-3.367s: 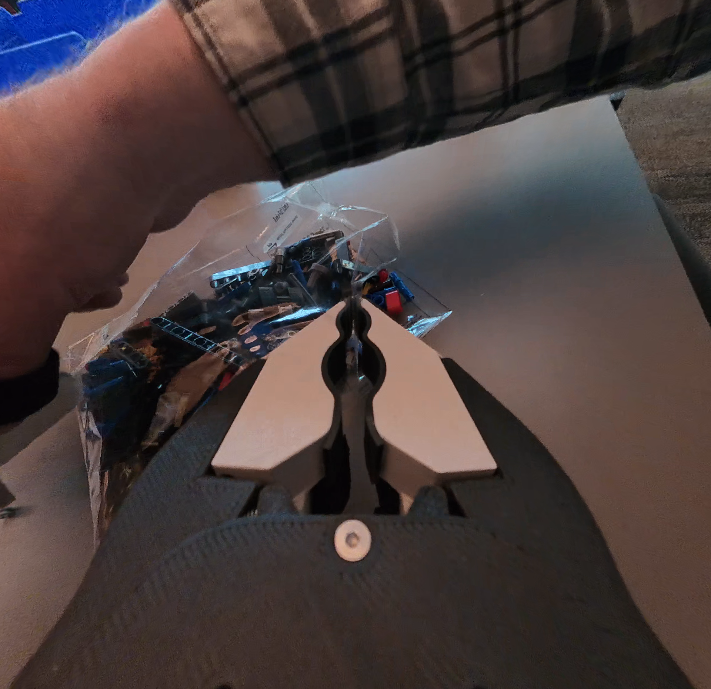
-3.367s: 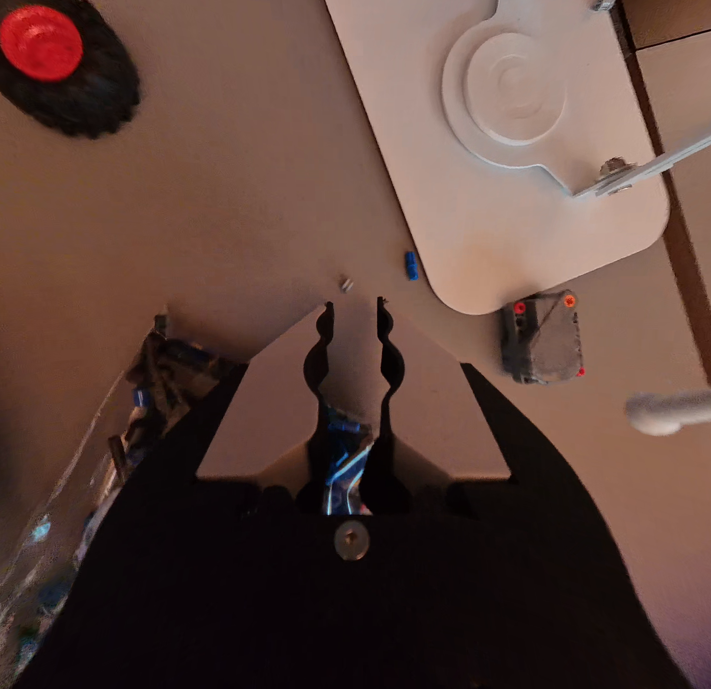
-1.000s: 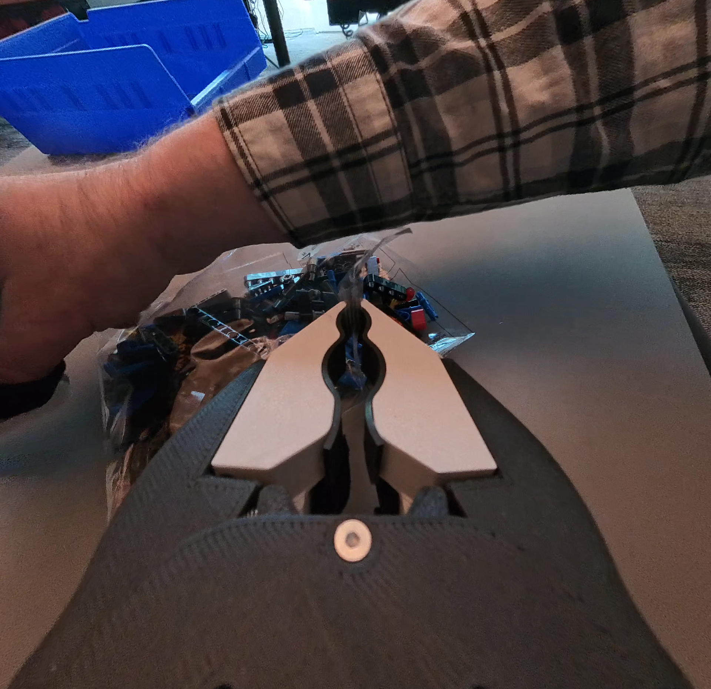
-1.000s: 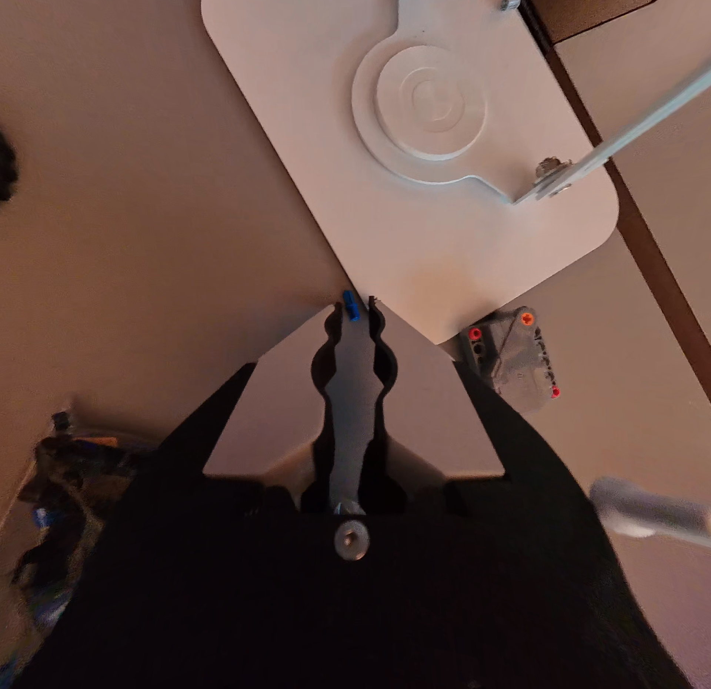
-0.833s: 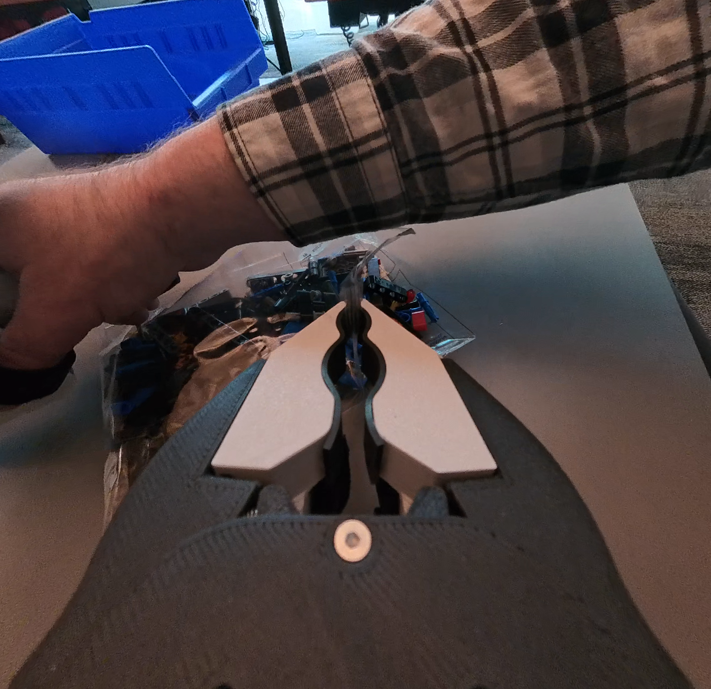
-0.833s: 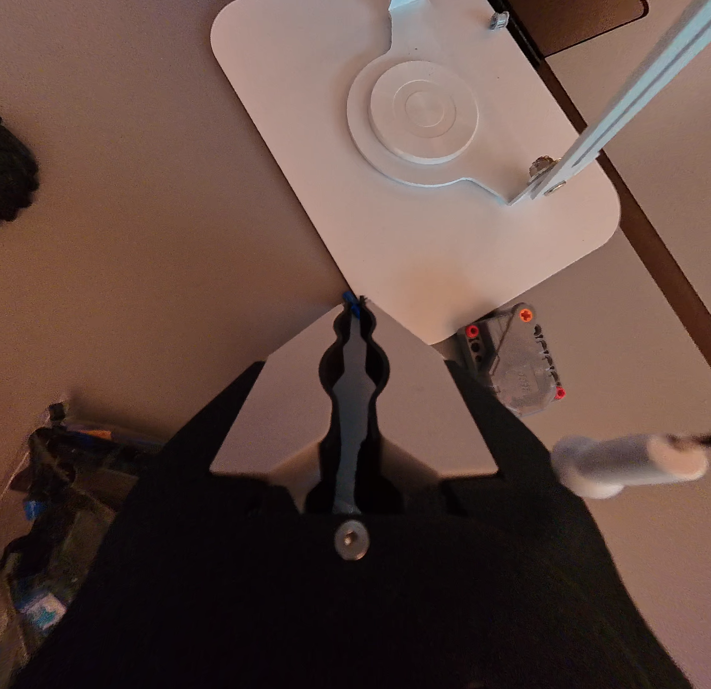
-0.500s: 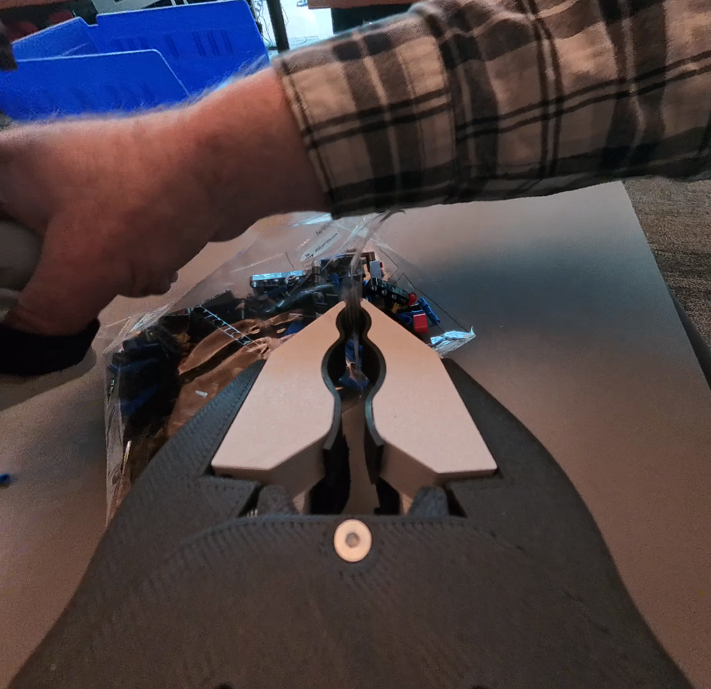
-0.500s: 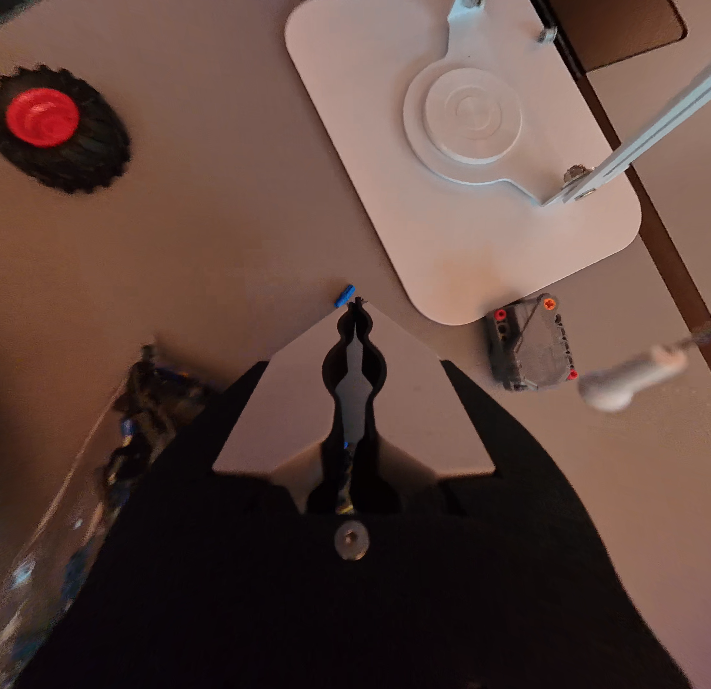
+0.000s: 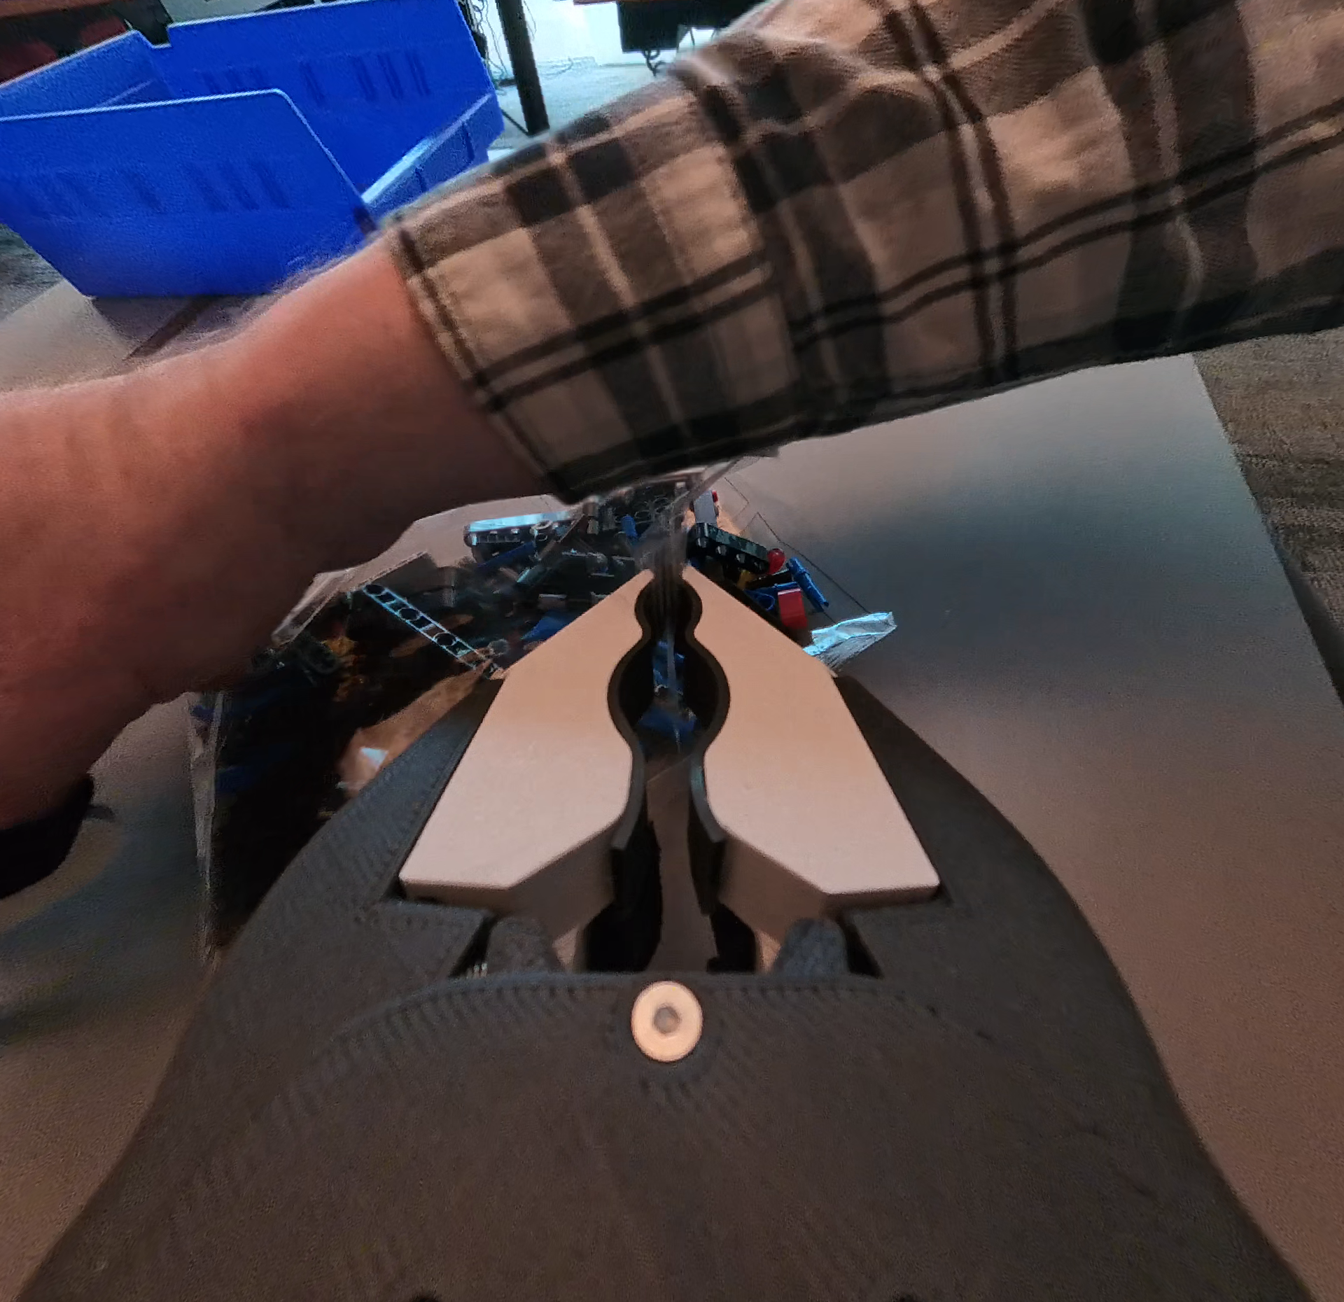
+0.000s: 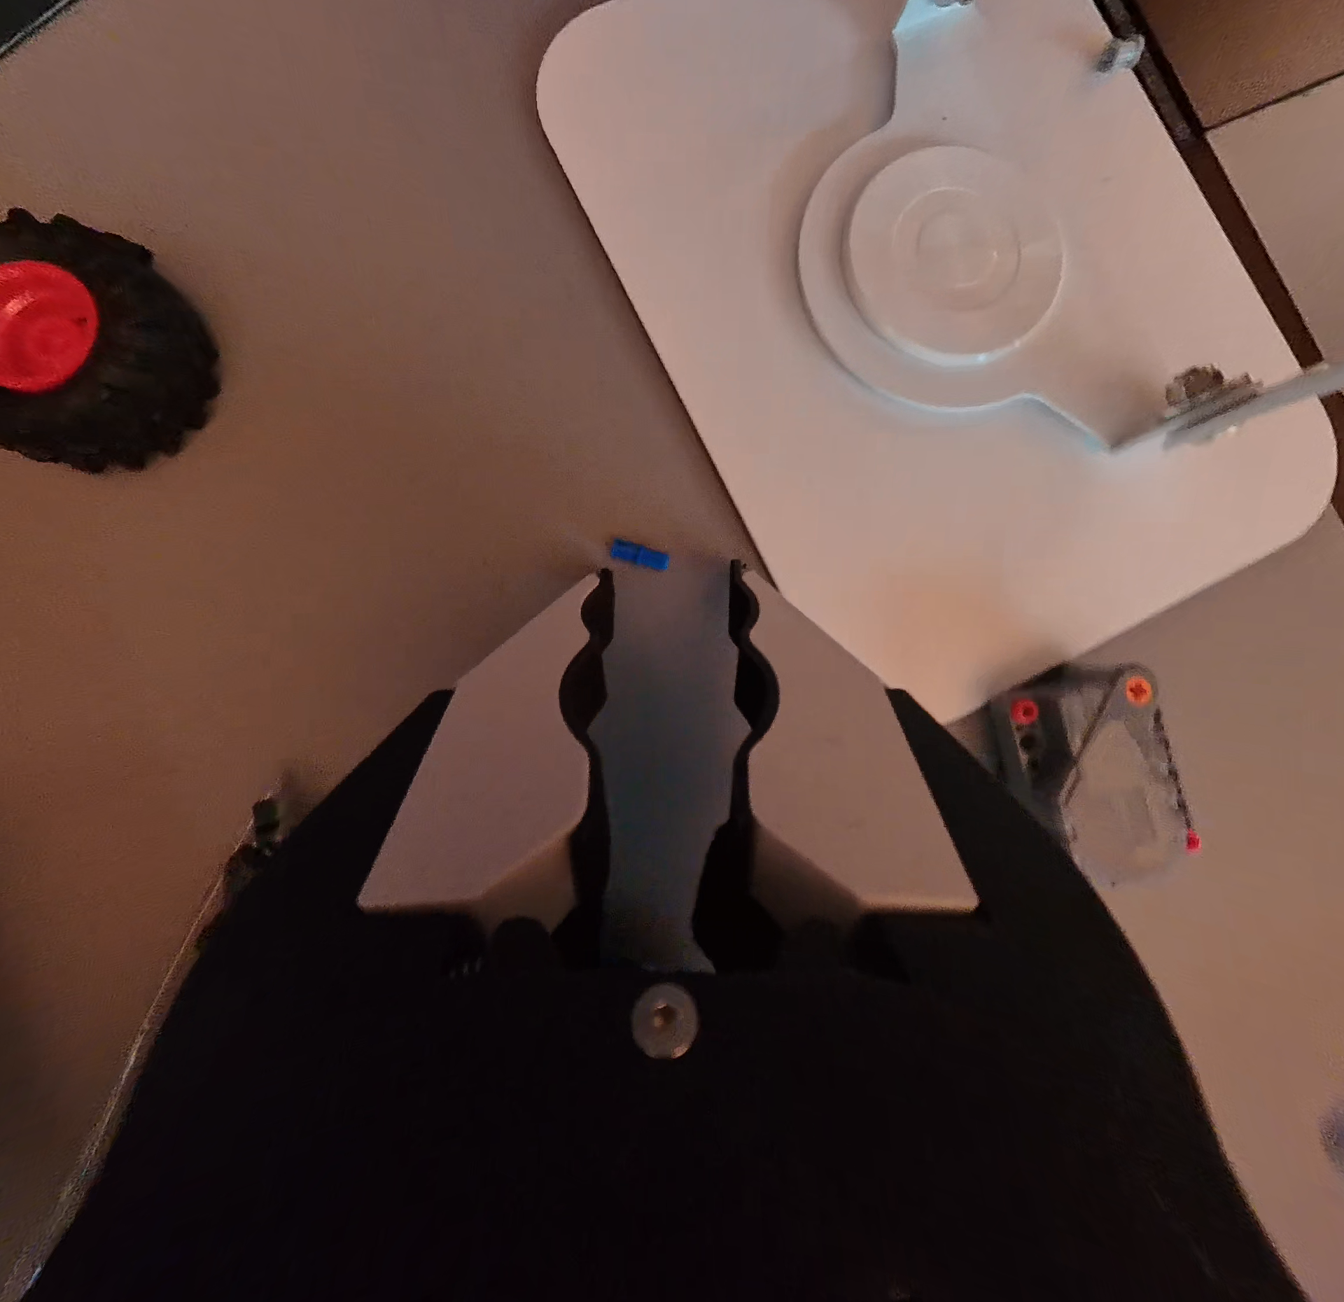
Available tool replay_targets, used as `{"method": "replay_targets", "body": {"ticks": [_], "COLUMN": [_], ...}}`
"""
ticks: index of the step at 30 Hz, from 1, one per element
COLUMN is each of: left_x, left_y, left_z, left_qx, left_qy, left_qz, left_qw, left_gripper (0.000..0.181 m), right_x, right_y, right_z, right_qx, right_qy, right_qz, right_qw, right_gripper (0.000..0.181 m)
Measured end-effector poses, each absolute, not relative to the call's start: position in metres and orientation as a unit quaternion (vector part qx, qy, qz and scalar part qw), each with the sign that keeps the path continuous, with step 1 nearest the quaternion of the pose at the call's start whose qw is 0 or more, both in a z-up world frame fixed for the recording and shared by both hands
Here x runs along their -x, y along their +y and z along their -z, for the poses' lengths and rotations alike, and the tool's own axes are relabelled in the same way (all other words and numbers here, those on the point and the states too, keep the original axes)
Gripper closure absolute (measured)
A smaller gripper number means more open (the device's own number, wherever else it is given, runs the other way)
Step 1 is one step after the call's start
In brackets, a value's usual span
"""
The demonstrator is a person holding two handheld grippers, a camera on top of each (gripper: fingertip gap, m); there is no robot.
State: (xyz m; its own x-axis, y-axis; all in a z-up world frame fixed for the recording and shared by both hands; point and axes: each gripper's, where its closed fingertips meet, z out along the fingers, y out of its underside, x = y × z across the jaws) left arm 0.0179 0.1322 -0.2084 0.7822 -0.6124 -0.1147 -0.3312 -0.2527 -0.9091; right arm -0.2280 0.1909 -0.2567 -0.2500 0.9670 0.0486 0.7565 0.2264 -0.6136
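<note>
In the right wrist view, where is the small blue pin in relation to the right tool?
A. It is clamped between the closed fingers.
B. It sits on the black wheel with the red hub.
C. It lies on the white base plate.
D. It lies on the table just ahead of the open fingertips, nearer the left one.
D: the right tool is open, and the small blue pin lies free on the table just beyond its tips, nearer the left one.

The left gripper [image 9: 668,583], at frame centre, is clamped on a fold of a clear plastic bag of small blue, black and red building pieces [image 9: 465,634]. A plaid-sleeved forearm [image 9: 509,336] crosses above; blue plastic bins [image 9: 218,162] sit upper left.
</note>
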Motion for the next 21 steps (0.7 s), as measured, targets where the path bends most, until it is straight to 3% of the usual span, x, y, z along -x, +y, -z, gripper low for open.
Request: {"method": "replay_targets", "body": {"ticks": [7, 15, 21], "left_x": [-0.019, -0.018, -0.012], "left_y": [0.132, 0.132, 0.134], "left_z": [0.210, 0.208, 0.205], "left_qx": [0.781, 0.779, 0.780], "left_qy": [0.308, 0.303, 0.288], "left_qz": [0.128, 0.130, 0.130], "left_qw": [0.528, 0.533, 0.540], "left_gripper": [0.181, 0.181, 0.181], "right_x": [0.240, 0.229, 0.152], "right_y": [0.180, 0.171, 0.148], "right_z": [0.258, 0.250, 0.174], "right_qx": [0.531, 0.524, 0.500], "right_qy": [-0.778, -0.787, -0.774], "right_qz": [-0.269, -0.259, -0.302], "right_qw": [0.201, 0.197, 0.244], "right_gripper": [0.177, 0.178, 0.178]}}
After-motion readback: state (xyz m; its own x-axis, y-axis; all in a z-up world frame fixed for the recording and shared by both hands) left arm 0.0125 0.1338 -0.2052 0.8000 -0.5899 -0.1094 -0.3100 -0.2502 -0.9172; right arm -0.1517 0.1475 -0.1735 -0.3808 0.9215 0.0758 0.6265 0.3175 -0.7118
